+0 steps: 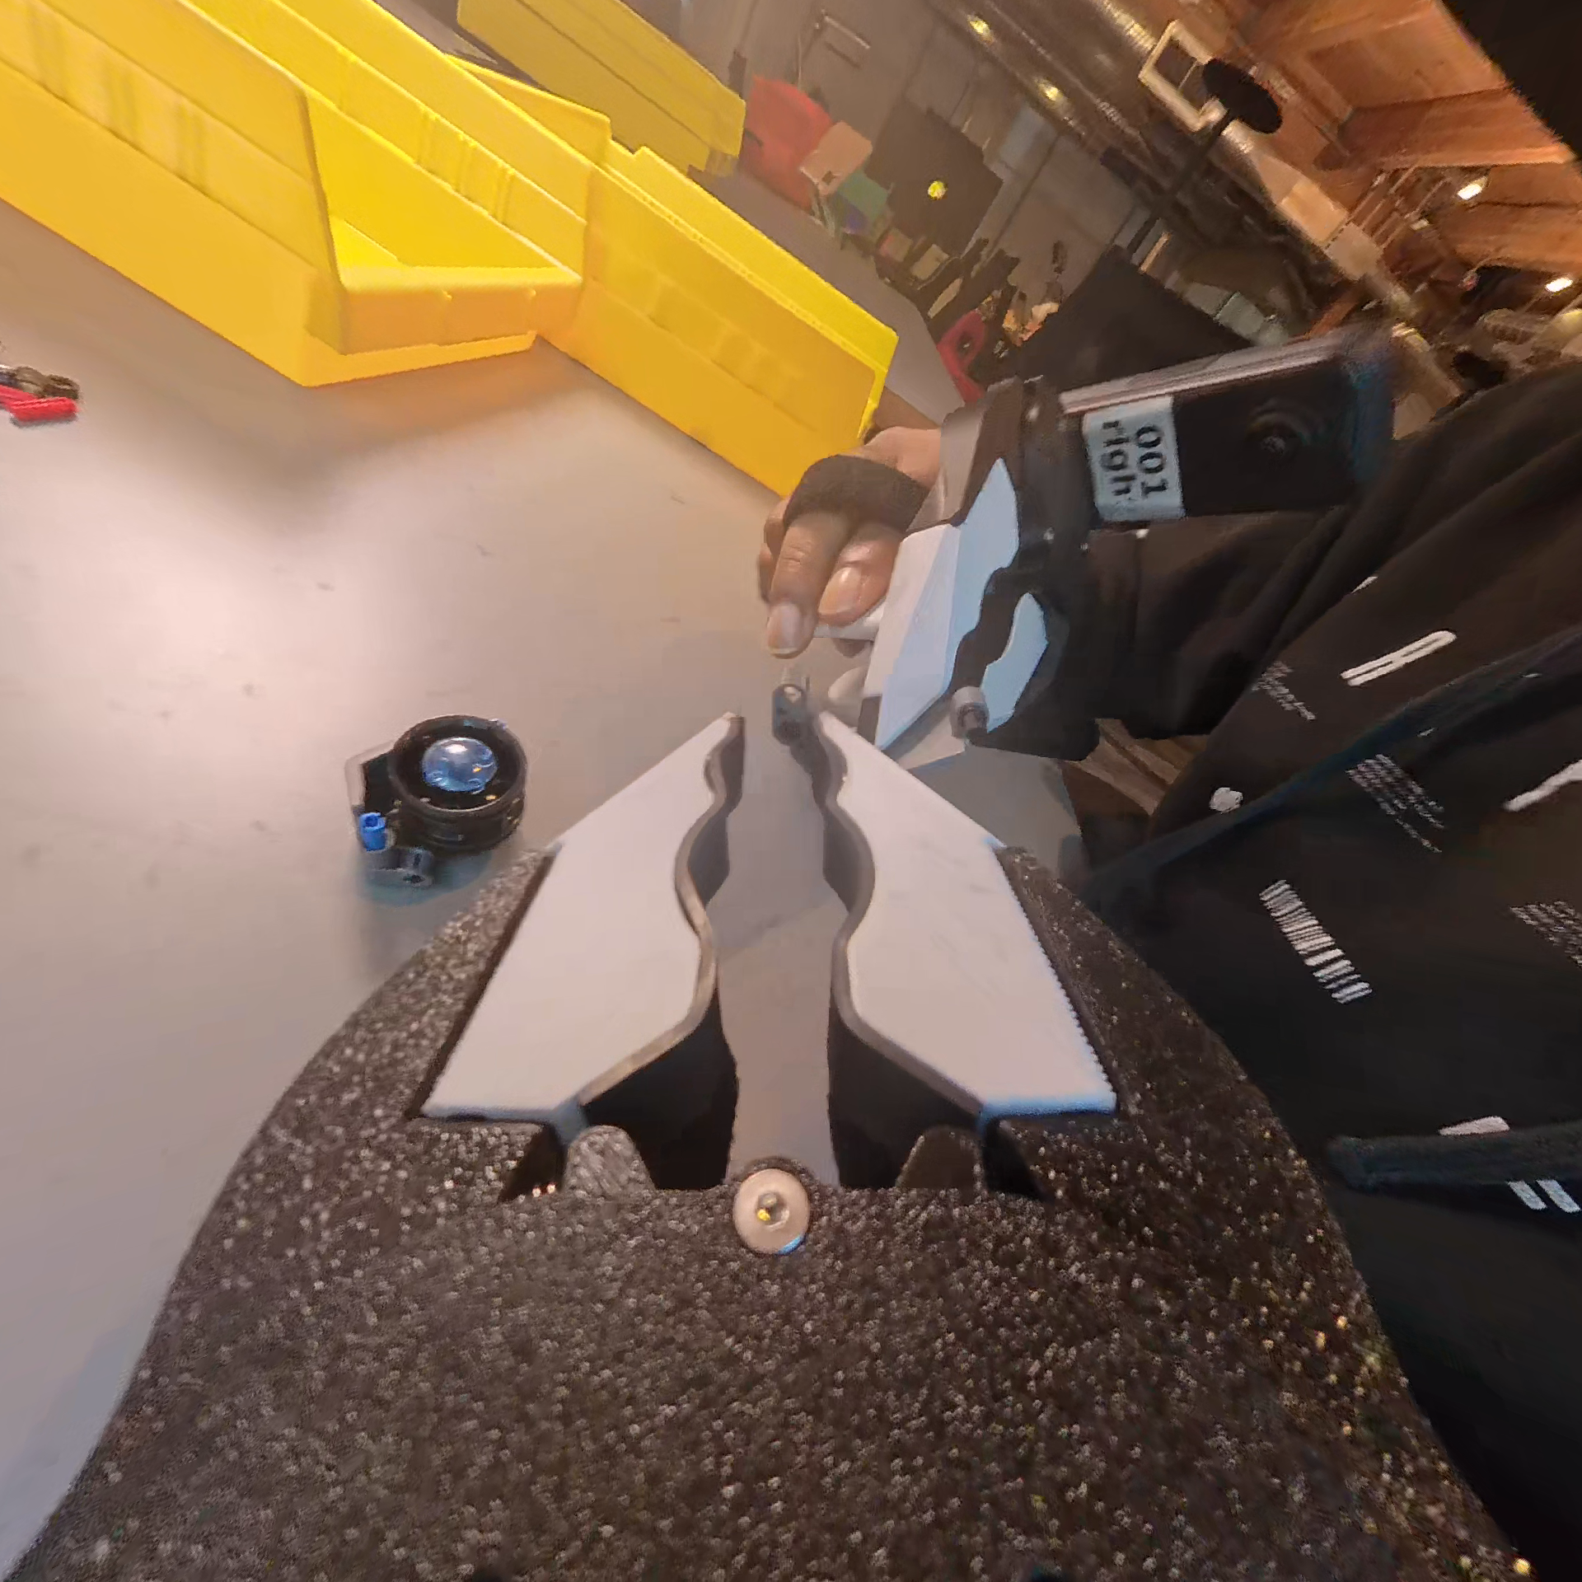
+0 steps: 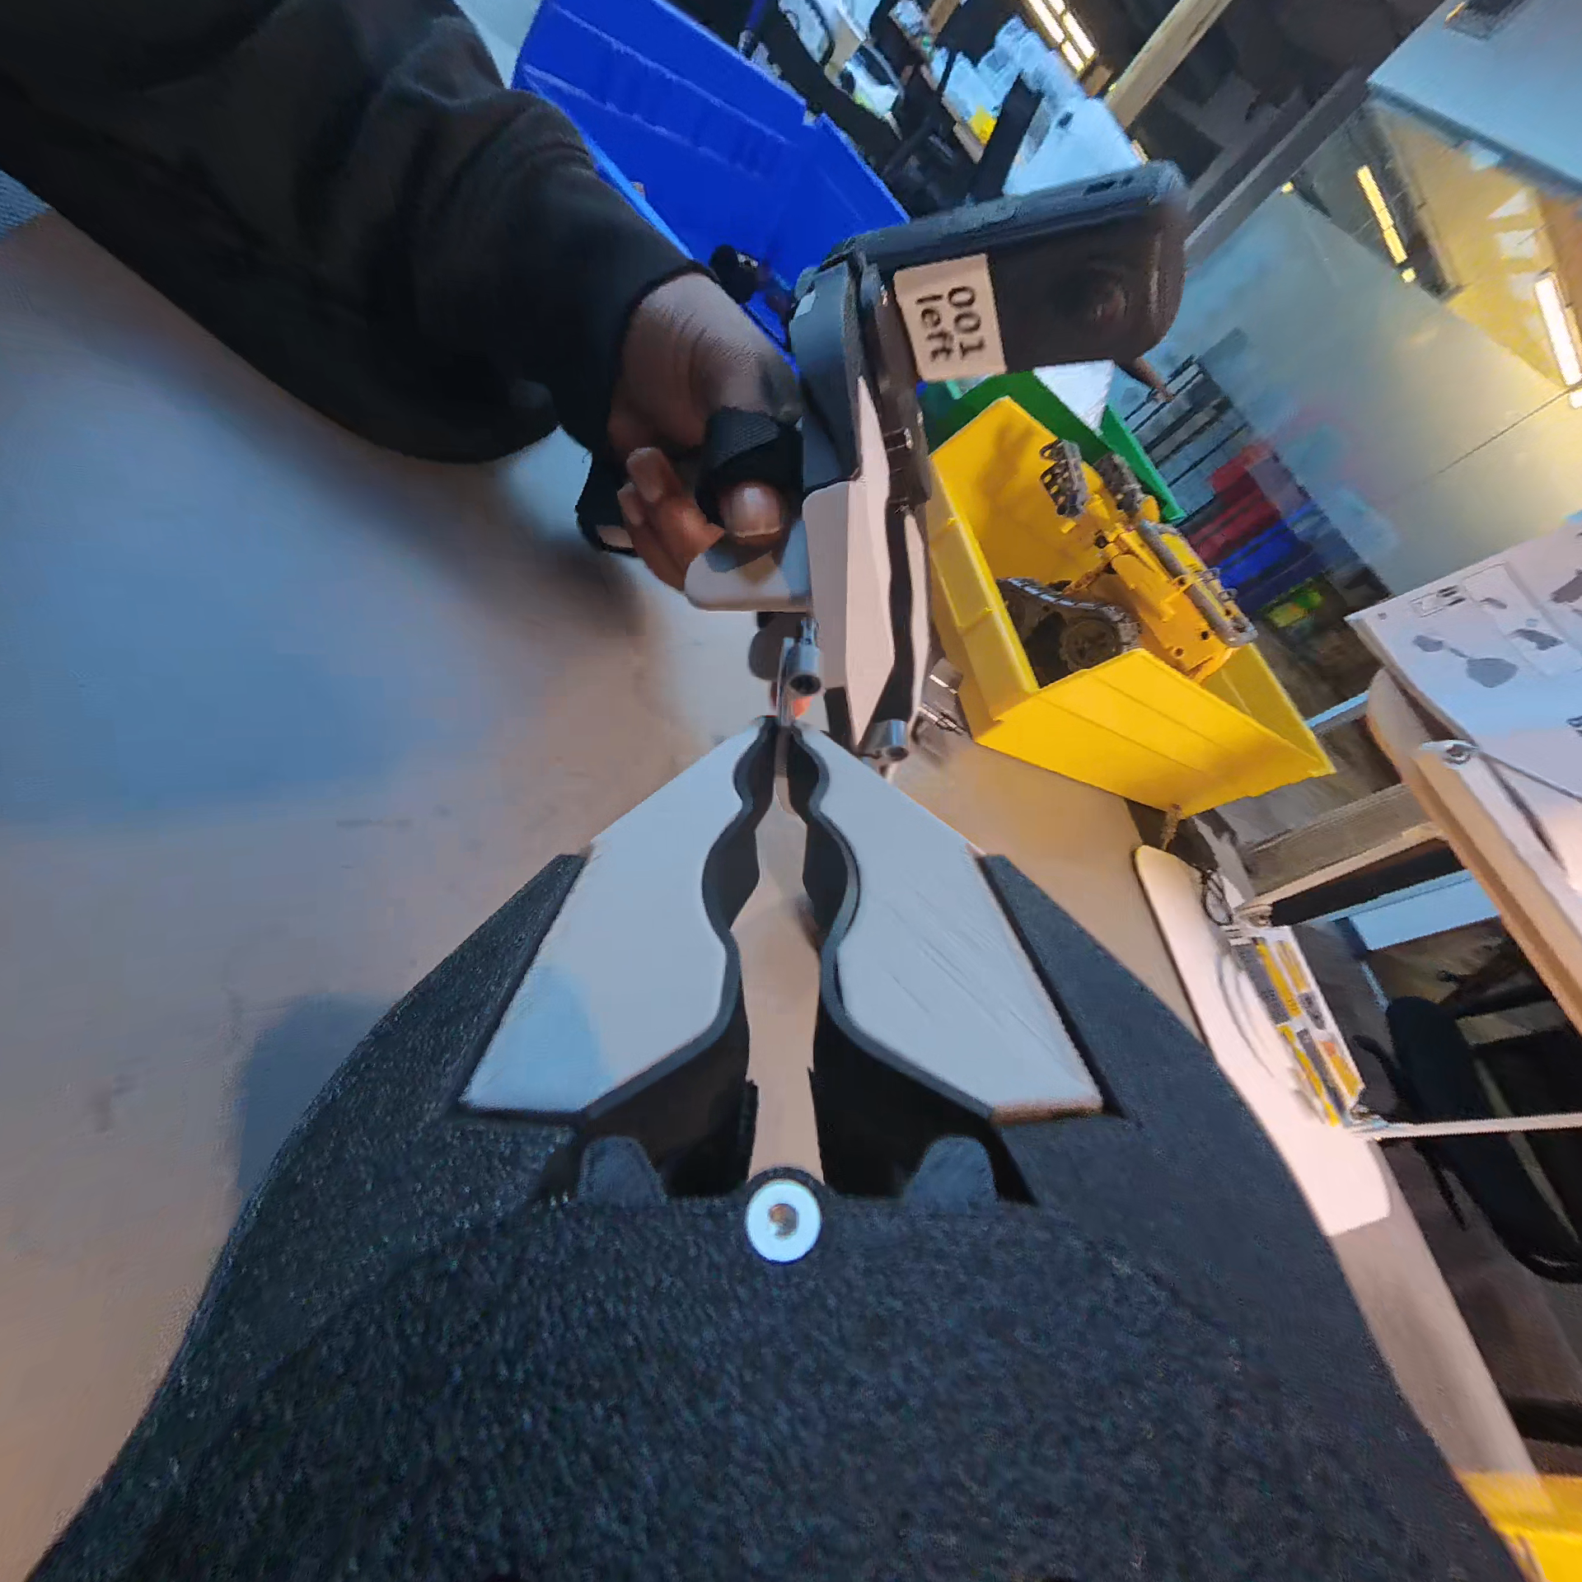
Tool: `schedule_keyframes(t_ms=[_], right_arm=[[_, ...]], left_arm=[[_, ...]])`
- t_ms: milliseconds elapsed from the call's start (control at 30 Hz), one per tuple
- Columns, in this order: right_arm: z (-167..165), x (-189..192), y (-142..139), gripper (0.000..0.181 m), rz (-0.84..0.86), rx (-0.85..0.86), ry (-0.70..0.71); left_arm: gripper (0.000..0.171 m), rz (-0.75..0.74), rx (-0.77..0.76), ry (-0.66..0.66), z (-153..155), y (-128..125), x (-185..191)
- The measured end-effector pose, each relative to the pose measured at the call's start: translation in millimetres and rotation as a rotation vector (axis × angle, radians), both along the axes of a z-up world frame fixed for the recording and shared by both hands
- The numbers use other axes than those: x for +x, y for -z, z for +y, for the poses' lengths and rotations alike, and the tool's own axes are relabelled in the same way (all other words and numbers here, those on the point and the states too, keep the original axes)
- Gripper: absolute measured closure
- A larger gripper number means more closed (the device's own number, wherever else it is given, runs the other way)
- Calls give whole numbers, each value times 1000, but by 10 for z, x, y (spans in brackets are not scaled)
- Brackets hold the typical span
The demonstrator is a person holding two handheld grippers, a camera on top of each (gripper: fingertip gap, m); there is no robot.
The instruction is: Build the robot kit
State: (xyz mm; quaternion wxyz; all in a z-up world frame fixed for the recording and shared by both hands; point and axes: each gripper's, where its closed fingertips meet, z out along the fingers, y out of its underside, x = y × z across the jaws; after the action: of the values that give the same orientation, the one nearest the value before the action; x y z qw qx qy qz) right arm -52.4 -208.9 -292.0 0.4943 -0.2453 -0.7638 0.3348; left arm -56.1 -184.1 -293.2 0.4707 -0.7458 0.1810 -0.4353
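Left gripper [image 1: 775, 723] is hovering over the grey table [image 1: 214, 599], fingers slightly apart, a small dark blue-grey connector piece [image 1: 789, 715] sitting at its right fingertip; can't tell if it's actually clamped. Right gripper [image 2: 781, 728] is pinching a thin metal rod [image 2: 783, 698] at its tips, centre frame. Black round part with blue centre [image 1: 445, 792] is lying mid-left. Yellow bins [image 1: 428, 214] are sitting upper left.

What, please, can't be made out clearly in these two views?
- Left wrist view: small dark piece at left gripper tips, too small to identify.
- Left wrist view: red item, cut off by left edge.
- Right wrist view: right gripper, whether it holds anything; tips hide it.
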Motion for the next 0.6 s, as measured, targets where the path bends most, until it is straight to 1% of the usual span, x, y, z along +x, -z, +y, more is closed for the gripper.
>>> schedule_keyframes(t_ms=[33, 67, 133, 200, 233, 300, 367, 433, 467, 533, 600], right_arm=[[24, 13, 22, 180, -29, -1, 7], [71, 25, 62, 180, -68, 3, 23], [202, 54, 155, 180, -138, 25, 70], [340, 98, 273, 179, -221, 49, 112], [397, 119, 321, 180, -256, 53, 130], [470, 164, 407, 180, -321, 51, 148], [501, 206, 467, 180, -367, 58, 150], [503, 249, 508, 180, -408, 60, 146], [496, 270, 522, 180, -423, 59, 140], [484, 296, 533, 180, -439, 57, 133], [484, 310, 540, 180, -449, 51, 129]], left_arm=[[148, 45, 1, -33, 22, 21, -81], [144, 100, 0, -65, 31, 44, -190], [141, 275, -32, -116, -1, 190, -440], [139, 466, -97, -121, -111, 423, -625], [138, 537, -125, -125, -153, 529, -680], [141, 632, -163, -122, -190, 707, -704], [143, 685, -174, -107, -177, 821, -656], [157, 686, -142, -82, -156, 801, -570], [162, 685, -141, -70, -150, 814, -525], [165, 707, -119, -56, -132, 828, -448], [165, 713, -123, -34, -136, 829, -349]])
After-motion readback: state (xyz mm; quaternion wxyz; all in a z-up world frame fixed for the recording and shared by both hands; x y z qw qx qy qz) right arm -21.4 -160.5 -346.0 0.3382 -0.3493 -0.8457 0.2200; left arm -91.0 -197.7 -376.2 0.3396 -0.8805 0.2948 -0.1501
